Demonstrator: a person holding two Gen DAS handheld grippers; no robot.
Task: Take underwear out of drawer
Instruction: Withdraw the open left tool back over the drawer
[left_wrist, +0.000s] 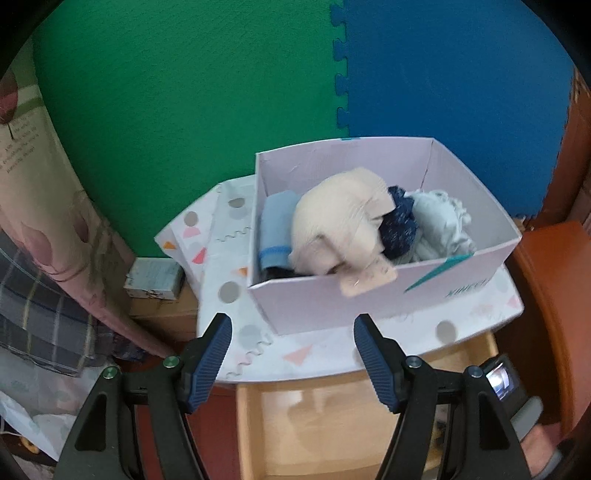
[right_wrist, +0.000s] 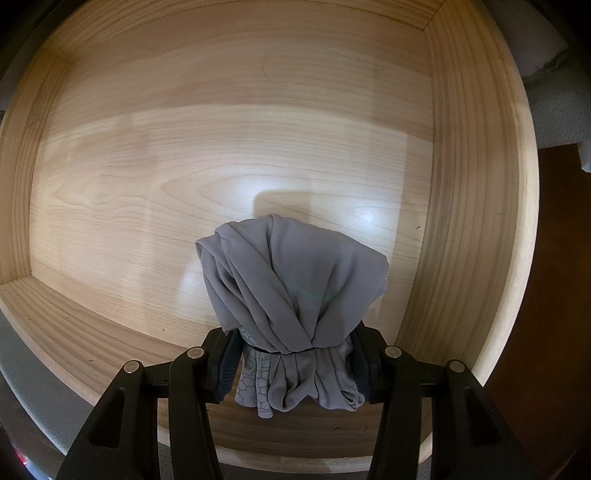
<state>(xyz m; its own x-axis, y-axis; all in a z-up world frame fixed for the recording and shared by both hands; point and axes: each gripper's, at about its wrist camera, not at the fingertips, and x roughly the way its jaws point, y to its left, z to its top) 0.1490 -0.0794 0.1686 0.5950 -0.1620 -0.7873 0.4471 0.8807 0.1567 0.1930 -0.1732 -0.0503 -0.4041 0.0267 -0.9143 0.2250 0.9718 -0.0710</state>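
left gripper (left_wrist: 291, 332) is hanging with jaws apart, nothing between them. ahead of its tips, a white box (left_wrist: 369, 306) is sitting on a patterned cloth (left_wrist: 295, 354), holding bundled garments (left_wrist: 340, 229). right gripper (right_wrist: 295, 363) is clamping the grey underwear (right_wrist: 295, 280); the bundle is bulging out past its tips, over the wooden drawer (right_wrist: 221, 166) floor.

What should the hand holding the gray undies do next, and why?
Probably lift straight up. The right gripper is already shut on the gray underwear, which hangs bunched over the wooden drawer floor, with the drawer walls all around it.
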